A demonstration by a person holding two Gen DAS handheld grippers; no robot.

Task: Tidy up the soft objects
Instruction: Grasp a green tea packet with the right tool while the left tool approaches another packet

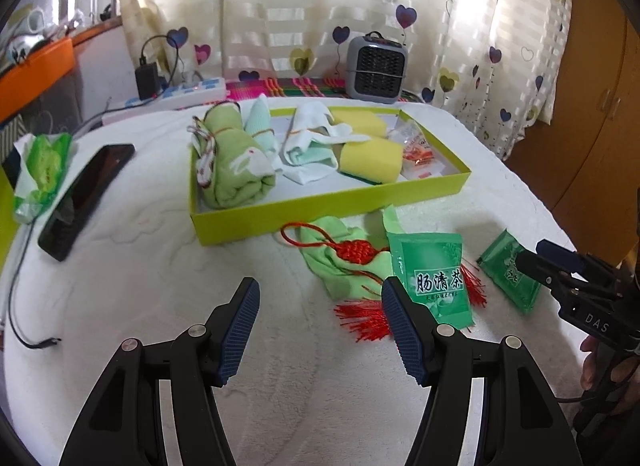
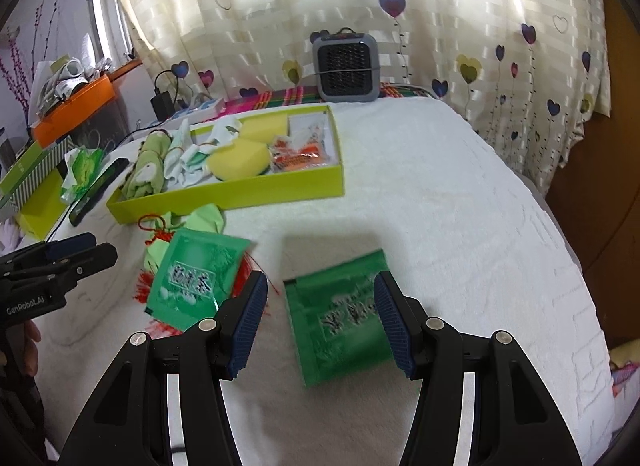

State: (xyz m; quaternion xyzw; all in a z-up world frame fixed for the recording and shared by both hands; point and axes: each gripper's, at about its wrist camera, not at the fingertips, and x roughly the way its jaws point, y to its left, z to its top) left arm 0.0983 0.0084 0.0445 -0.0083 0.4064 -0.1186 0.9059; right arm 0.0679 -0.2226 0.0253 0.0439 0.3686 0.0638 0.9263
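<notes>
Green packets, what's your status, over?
Both hand-held grippers, left and right, open, empty. Two green packets outside the box. Nothing blocking.

You are holding your left gripper [image 1: 320, 322] and right gripper [image 2: 320, 318] angled downward side by side, both jaws standing wide and gripping nothing.

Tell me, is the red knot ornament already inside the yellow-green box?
No, the red knot ornament lies on the white cover in front of the yellow-green box, on a green cloth.
</notes>
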